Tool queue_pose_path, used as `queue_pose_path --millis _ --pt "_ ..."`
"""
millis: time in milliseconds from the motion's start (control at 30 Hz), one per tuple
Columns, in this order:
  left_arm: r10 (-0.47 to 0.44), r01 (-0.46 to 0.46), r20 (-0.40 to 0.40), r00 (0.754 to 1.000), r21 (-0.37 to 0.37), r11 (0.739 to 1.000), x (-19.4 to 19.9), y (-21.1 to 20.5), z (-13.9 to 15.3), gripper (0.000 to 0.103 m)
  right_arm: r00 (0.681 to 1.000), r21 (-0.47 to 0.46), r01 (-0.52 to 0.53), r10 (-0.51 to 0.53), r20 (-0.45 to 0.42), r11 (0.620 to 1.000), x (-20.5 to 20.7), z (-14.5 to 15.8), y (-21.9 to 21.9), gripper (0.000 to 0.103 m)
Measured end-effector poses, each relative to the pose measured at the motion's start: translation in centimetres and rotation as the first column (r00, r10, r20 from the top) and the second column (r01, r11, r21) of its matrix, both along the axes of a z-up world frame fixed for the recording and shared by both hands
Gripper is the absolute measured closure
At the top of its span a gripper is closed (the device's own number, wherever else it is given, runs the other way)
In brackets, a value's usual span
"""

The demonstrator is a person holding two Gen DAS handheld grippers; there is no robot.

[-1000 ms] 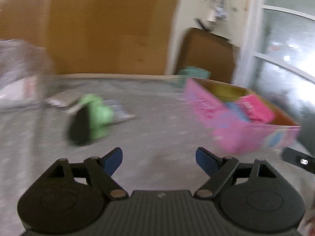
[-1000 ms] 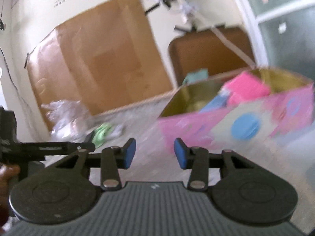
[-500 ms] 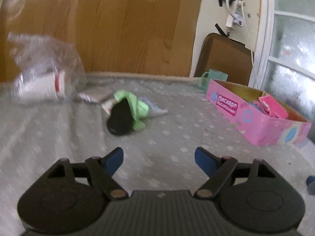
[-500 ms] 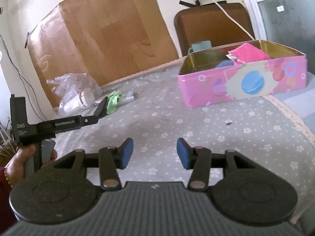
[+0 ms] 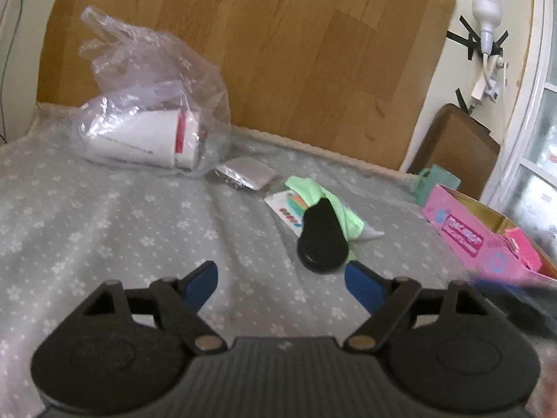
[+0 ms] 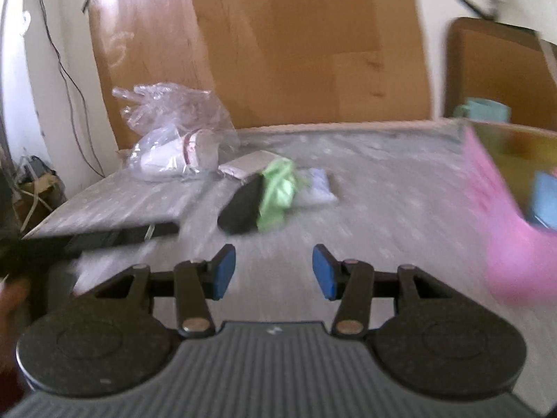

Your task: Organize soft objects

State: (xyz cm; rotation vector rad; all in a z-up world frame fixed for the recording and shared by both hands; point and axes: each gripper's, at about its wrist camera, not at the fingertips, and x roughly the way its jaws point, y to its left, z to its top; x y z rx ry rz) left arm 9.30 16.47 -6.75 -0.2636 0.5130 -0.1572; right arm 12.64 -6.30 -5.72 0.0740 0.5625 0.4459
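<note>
A light green cloth [image 5: 315,191] [image 6: 278,191] lies crumpled on the flower-print grey bedspread [image 5: 104,226], with a black oval case [image 5: 322,240] [image 6: 242,205] leaning against it. The pink tin box [image 5: 466,237] [image 6: 511,216] stands at the right and holds a pink cloth [image 5: 522,247] and a blue one [image 6: 546,202]. My left gripper [image 5: 281,287] is open and empty, just short of the black case. My right gripper [image 6: 273,271] is open too, nothing between its pads, a little back from the cloth. The right wrist view is blurred.
A clear plastic bag [image 5: 149,129] [image 6: 174,136] with a white cup lies at the back left. A silver packet [image 5: 245,174] and a printed packet [image 5: 287,207] lie by the cloth. A teal mug [image 5: 437,177] stands behind the box. A wooden board [image 5: 278,52] backs the bed.
Both views have swung left: the pink box slid to the right edge, the plastic bag and green cloth came toward the middle. The right jaws stand slightly wider than a second ago.
</note>
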Motion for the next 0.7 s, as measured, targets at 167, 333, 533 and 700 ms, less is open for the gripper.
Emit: queue_pose_path --millis 167,333,533,700 --pt "0.036 -0.036 -0.032 0.999 -0.014 0.999 -0.2 0.7 0.2 0.02 1.0 0.022 -0.015 0.015 -0.016 1.0 6.7 -0.2 4.4 0.051" --pt "0.127 -0.131 -0.05 0.991 -0.089 0.987 0.0 3.3 0.1 0.02 0.999 -0.074 -0.046 0.045 -0.018 0.996 9.0 -2.0 8.5 0.052" --pt "0.121 -0.137 -0.107 0.987 -0.156 0.978 0.7 4.4 -0.4 0.02 0.995 -0.069 -0.041 0.034 -0.098 0.997 7.2 -2.7 6.4 0.083" --pt "0.035 -0.051 -0.091 0.995 -0.184 0.982 0.8 3.9 -0.5 0.017 0.993 -0.054 -0.042 0.036 -0.113 0.998 -0.2 -2.0 0.9 0.083"
